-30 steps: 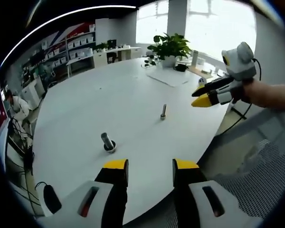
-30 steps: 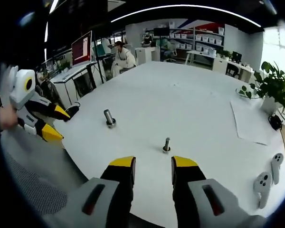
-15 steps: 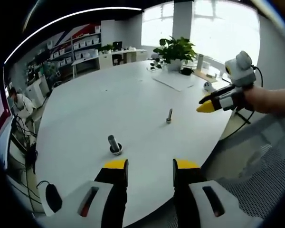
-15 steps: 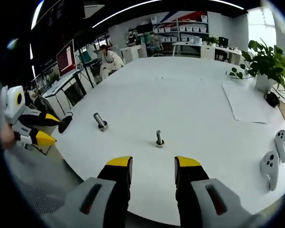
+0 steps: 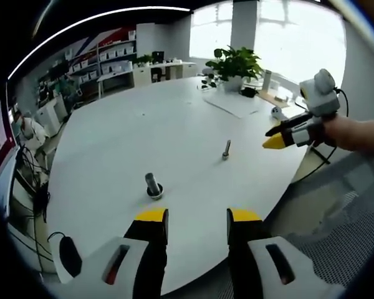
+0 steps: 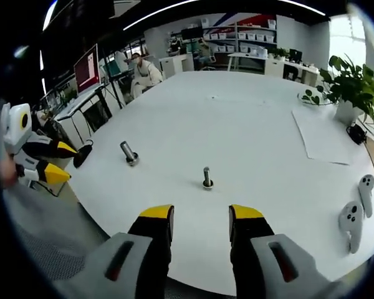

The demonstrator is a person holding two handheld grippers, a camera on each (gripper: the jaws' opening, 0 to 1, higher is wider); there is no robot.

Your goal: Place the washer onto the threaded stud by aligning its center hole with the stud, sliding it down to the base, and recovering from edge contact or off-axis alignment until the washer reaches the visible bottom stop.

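So this looks like the very start, nothing is being gripped yet. The left gripper (image 5: 197,225) is hanging over the near edge of the big round white table (image 5: 143,131), jaws parted with a clear gap and nothing between them. Same story for the right gripper (image 6: 201,223): parted, empty, hovering just off the table edge.

Straight ahead of the right gripper's jaws, a slim metal threaded stud (image 6: 207,178) is standing upright on a little round base. Ahead and to the left of it sits a stubbier, darker grey cylinder, tilted, resting in what seems to be a flat metal ring (image 6: 129,153). I'm guessing that ring is the washer, but it's too small to tell for sure. In the left gripper view that same piece (image 5: 153,186) is just ahead of the jaws, with the slim stud (image 5: 226,149) further out to the right.

Table surface is smooth, matte and plain white; the metal parts look dull steel-grey.

Next move, I'd say: one gripper needs to go in low and pinch the thin washer by its rim, which is fiddly on a flat top, then carry it over the stud.
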